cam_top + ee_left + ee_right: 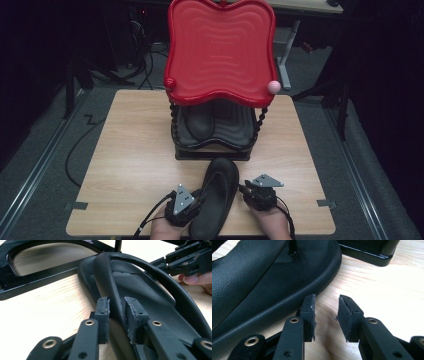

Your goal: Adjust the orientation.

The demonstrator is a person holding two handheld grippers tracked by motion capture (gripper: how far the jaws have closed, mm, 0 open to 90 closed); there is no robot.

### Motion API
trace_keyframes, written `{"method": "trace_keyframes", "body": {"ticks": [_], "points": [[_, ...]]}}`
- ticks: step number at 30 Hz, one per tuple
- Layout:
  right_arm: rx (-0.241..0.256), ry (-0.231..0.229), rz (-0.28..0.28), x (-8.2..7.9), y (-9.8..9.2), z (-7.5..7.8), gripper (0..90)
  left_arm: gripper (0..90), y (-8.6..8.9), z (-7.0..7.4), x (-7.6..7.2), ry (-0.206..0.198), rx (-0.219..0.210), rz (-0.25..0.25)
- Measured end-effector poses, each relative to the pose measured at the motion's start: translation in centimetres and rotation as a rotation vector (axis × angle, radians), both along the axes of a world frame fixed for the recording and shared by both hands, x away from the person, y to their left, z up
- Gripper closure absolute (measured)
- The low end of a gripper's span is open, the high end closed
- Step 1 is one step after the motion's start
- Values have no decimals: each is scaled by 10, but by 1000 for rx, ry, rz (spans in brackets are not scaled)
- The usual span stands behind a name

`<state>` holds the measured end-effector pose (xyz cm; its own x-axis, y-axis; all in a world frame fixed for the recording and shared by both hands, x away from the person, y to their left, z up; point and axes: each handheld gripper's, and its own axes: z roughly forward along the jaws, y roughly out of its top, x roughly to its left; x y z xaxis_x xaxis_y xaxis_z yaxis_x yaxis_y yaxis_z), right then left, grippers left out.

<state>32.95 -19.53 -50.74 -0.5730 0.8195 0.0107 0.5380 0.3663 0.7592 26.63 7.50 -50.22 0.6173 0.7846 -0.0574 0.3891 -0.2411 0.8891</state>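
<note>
On wood table (pixel 125 165), dark room | left gripper (pixel 117 315) clamps sandal strap (pixel 110 285) | right gripper (pixel 325 312) agape, empty

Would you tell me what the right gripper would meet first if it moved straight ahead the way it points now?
Probably the black base of the shoe rack; the right gripper passes just beside the sandal's edge, over bare table.

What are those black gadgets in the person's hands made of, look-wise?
Each hand-held gripper, left and right, is black, with two linked arms studded with brass-coloured rivets and ending in worn flat black pads. A grey three-cornered plate tops each, and a black cable trails behind.
</note>
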Motion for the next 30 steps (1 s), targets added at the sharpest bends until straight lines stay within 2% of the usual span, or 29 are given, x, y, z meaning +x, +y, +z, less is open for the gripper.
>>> {"method": "trace_keyframes", "body": {"ticks": [3, 7, 10, 13, 16, 20, 23, 26, 30], "points": [[18, 14, -10, -1, -2, 0, 670, 764, -1, 2, 0, -1, -3, 5], [35, 2, -15, -3, -3, 4, 649, 790, -2, 3, 1, -5, -5, 34], [89, -57, -35, -15, -8, 19, 634, 810, 0, 1, 2, 3, -10, 32], [127, -95, 3, -29, -2, 29, 599, 803, 0, 2, 2, 7, -9, 27], [159, -92, 44, -41, 10, 33, 558, 799, 0, 2, 3, 11, -10, 23], [217, -74, 69, -46, 18, 35, 502, 793, 0, 2, 3, 12, -14, 20], [207, -73, 82, -48, 26, 33, 438, 785, 0, 3, 2, 10, -19, 18], [189, -64, 58, -46, 32, 28, 358, 778, -2, 3, 1, 12, -22, 4], [173, -21, 29, -42, 34, 20, 349, 770, -5, 4, -1, 8, -24, -20]]}}
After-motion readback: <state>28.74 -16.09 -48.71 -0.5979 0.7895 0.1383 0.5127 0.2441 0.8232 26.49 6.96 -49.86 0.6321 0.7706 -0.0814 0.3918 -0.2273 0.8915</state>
